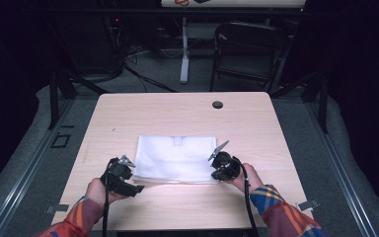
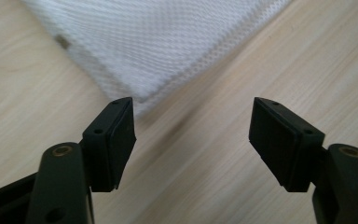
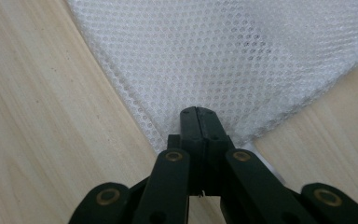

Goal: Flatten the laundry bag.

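Note:
A folded white mesh cloth [image 1: 175, 158] lies flat on the wooden table [image 1: 187, 108], near its front middle. My left gripper [image 1: 130, 180] sits at the cloth's front left corner. In the left gripper view its jaws [image 2: 193, 135] stand wide apart over bare wood, with the cloth's corner [image 2: 168, 42] just beyond the left pad and nothing between the pads. My right gripper [image 1: 217, 175] is at the front right corner. In the right gripper view its jaws [image 3: 199, 116] are shut together on the tip of the cloth [image 3: 223, 56].
A small dark grommet hole [image 1: 217, 104] sits near the table's far edge. A black folding chair [image 1: 246, 49] and a table leg stand on the floor behind. Bare wood surrounds the cloth on all sides.

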